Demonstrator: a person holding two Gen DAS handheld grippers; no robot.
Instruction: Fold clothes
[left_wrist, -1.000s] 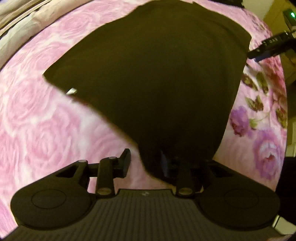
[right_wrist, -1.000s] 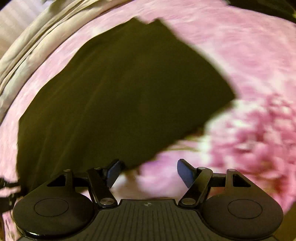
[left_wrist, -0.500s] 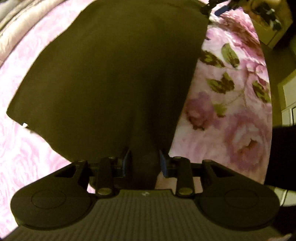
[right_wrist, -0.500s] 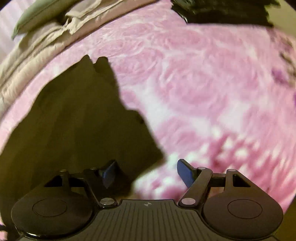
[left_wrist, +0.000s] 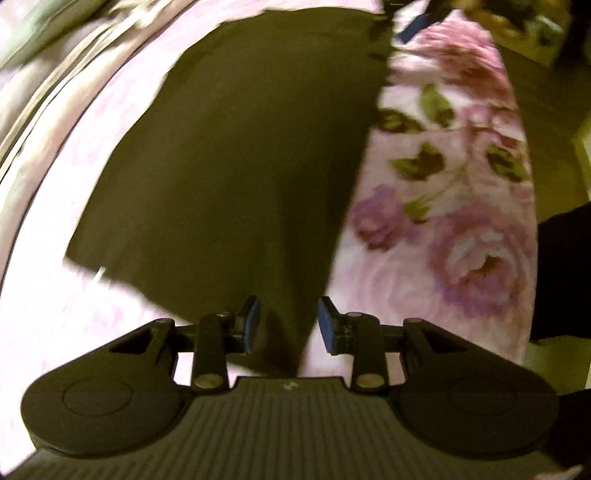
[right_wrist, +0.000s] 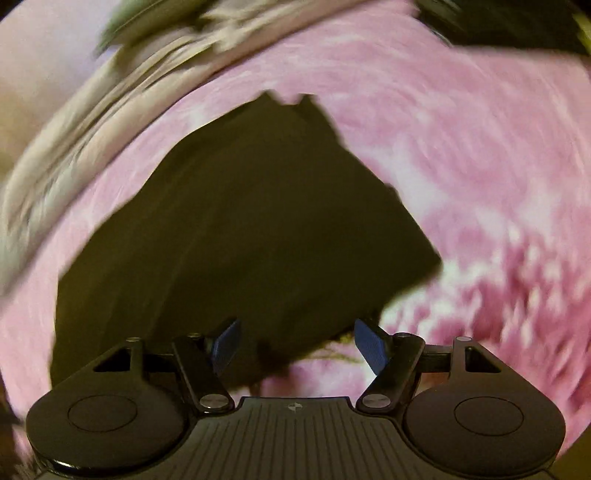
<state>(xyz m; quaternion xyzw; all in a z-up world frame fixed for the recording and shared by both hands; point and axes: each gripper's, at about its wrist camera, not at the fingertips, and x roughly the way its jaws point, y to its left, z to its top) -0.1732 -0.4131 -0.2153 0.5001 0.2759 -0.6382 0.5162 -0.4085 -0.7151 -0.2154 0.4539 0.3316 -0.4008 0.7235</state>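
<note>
We have a dark garment (left_wrist: 236, 177) spread on a pink floral bedspread (left_wrist: 461, 229), and in the left wrist view it fills the middle of the frame, from the top edge down to the fingers. In the right wrist view the same cloth (right_wrist: 236, 236) takes the centre and lower left, with its near edge at the bottom centre.

To do this step well, we think each claw should take only the edge of the cloth, both layers together if it is doubled, and lift evenly so the fold line stays straight. The frames are blurred by motion, so we cannot tell if the cloth is already folded once or lies in a single layer.

The left gripper (left_wrist: 288, 321) is partly open, with a narrow tongue of the garment lying between its fingers; the pads do not seem to press it. The right gripper (right_wrist: 295, 343) is opened wider, the garment's corner lies between and under its fingers, and it grips nothing we can see.
</note>
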